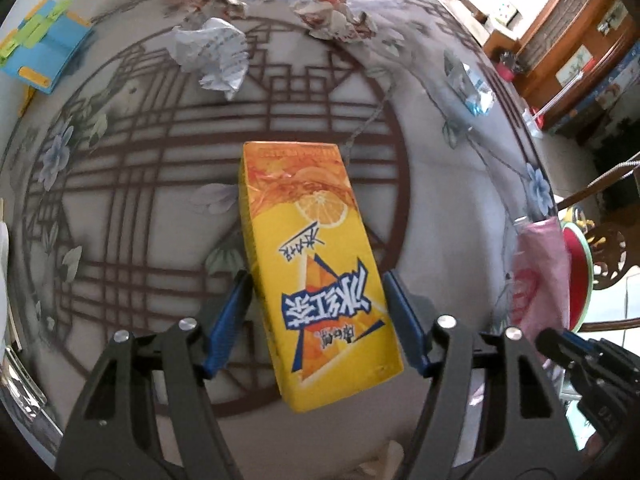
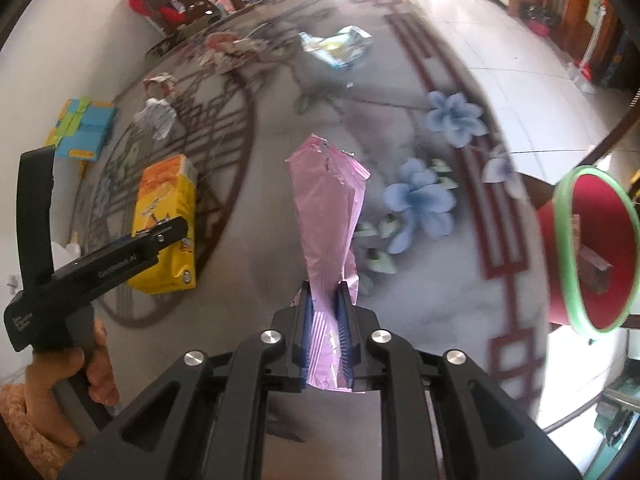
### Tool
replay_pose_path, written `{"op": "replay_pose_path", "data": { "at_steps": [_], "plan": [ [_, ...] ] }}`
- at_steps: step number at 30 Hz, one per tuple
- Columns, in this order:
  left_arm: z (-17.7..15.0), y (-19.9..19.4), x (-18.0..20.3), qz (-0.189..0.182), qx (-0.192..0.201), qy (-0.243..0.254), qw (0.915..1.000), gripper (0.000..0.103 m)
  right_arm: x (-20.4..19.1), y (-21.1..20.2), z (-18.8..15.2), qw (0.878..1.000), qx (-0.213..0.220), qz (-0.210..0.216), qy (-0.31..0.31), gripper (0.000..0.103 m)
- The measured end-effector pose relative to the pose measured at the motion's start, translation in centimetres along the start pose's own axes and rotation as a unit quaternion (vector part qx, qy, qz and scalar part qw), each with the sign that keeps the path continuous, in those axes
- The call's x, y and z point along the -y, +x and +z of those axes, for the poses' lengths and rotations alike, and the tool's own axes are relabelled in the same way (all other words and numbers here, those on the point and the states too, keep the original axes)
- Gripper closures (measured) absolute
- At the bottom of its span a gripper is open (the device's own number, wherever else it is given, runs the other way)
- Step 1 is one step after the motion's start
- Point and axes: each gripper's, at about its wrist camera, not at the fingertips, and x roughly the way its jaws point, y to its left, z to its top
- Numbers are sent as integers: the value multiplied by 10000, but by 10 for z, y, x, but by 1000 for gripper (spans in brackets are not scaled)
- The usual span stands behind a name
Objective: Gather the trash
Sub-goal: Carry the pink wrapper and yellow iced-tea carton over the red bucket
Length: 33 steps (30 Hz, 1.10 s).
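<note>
The left claw [image 1: 316,320] straddles the yellow carton [image 1: 316,248], pads not visibly pressing; it should close squarely; the right claw [image 2: 326,312] holds the pink wrapper [image 2: 326,216] loosely.

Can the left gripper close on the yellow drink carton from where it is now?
Probably yes. The yellow drink carton already lies between the left gripper fingers, one blue pad on each long side, with a small gap on the right side. Nothing lies between pads and carton.
</note>
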Motion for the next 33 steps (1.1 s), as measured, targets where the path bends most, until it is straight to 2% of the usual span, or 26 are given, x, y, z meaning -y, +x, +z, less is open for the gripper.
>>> {"op": "replay_pose_path", "data": {
  "at_steps": [2,6,11,17,19,20,21,26,33],
  "plan": [
    [-1,-2,-4,-73,81,-270,9996,38,-5,0,0,9999,52,-91,-77,69],
    [2,-4,-10,-106,66,-378,9992,37,-7,5,-1,9998,-35,-205,-62,60],
    [4,5,-11,-168,-84,-551,9983,35,-10,14,-4,9997,-132,-222,-32,59],
    [2,14,-17,-4,-119,-595,9982,35,-23,22,-6,9989,-143,-357,-254,59],
    [2,16,-18,-22,-134,-640,9979,44,-22,26,-7,9991,-205,-315,-203,71],
    [2,16,-18,6,-115,-663,9977,44,-22,27,-7,9991,-234,-302,-191,86],
    [3,15,-17,9,-109,-654,9978,45,-21,25,-8,9992,-227,-270,-165,89],
    [6,-1,-9,-64,103,-563,9983,45,-16,4,-7,9997,122,-165,-97,91],
    [14,-38,31,-247,526,50,9983,45,7,-25,-1,9985,487,-41,240,91]
  ]
}}
